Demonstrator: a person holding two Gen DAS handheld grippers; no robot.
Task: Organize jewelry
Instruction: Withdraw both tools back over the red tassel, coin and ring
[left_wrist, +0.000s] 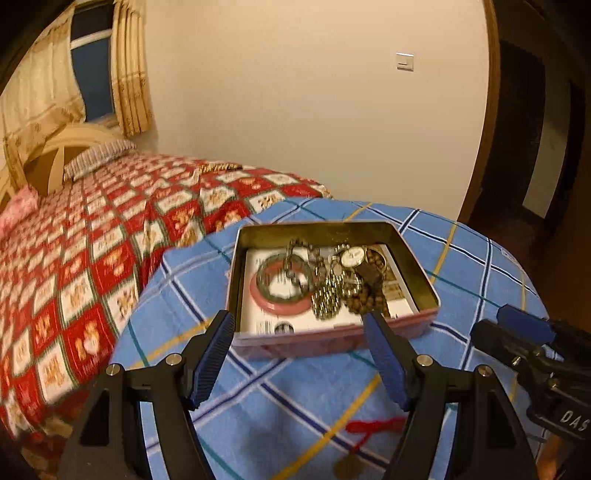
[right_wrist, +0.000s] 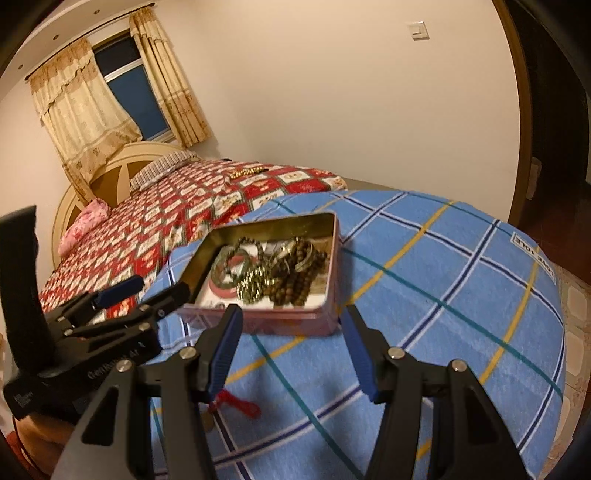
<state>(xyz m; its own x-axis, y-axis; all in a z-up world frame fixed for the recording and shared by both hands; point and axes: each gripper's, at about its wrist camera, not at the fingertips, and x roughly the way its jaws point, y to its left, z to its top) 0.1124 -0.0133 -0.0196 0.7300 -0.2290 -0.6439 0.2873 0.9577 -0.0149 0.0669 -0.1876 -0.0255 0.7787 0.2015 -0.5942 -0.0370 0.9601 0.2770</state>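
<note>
An open pink tin (left_wrist: 424, 284) sits on a table under a blue plaid cloth (left_wrist: 295, 398). Inside lie a pink bangle (left_wrist: 275, 306), a green bangle (left_wrist: 266, 273), a gold chain (left_wrist: 327, 297), a watch (left_wrist: 351, 256) and brown beads (left_wrist: 364, 297). The tin (right_wrist: 332, 258) and its brown beads (right_wrist: 295, 286) also show in the right wrist view. My left gripper (left_wrist: 301, 323) is open and empty just in front of the tin. My right gripper (right_wrist: 291, 319) is open and empty at the tin's near edge. A red cord with a pendant (left_wrist: 373, 428) lies on the cloth below the left gripper; it also shows in the right wrist view (right_wrist: 240, 404).
A bed with a red checked quilt (left_wrist: 92, 258) stands to the left, with a small gold item (left_wrist: 218, 168) on its far edge. A window with curtains (right_wrist: 110, 99) is behind. A dark doorway (left_wrist: 535, 147) is at the right.
</note>
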